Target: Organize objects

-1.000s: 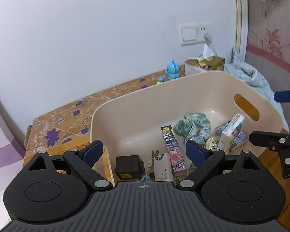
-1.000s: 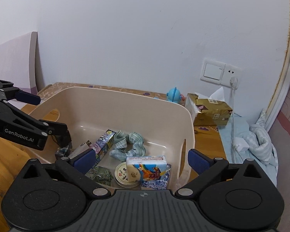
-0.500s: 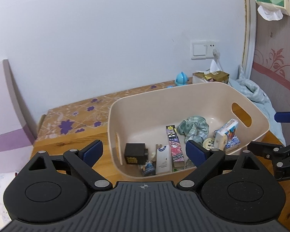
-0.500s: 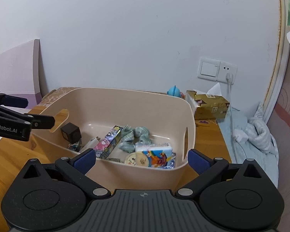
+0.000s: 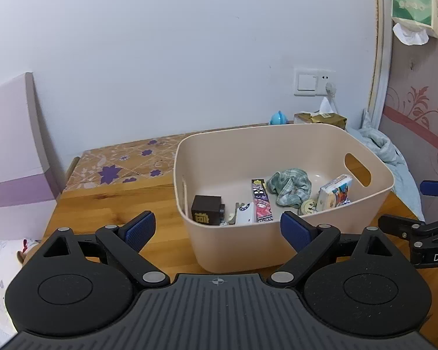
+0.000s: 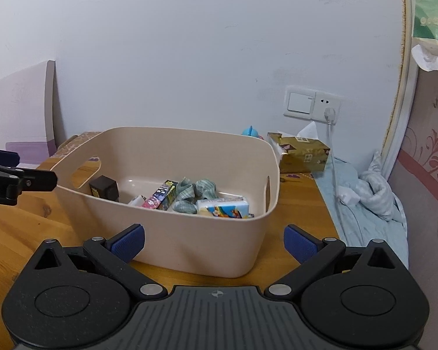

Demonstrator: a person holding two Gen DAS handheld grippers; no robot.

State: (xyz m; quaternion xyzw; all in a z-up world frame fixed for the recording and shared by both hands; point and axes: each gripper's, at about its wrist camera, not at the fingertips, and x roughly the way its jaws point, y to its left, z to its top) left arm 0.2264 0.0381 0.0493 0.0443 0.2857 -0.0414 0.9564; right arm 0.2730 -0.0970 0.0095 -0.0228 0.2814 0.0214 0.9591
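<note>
Underneath, a wooden table [image 5: 108, 207] with a floral mat [image 5: 122, 163] meets a white wall [image 5: 189, 43] bearing a switch [image 6: 299, 102]. Both the left gripper [image 5: 217, 229] and right gripper [image 6: 214, 242] gape empty before the beige bin [image 6: 189, 233] of oddments; "DA" marks one arm.

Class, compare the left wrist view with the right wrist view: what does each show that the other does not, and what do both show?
Only the left wrist view shows the round tin in the bin and the purple-flowered mat in full.

Only the right wrist view shows the gold tissue box whole, with the white cable running down beside it.

Both show the beige bin, black cube, checked cloth, blue toy and open, empty grippers: left gripper, right gripper.
</note>
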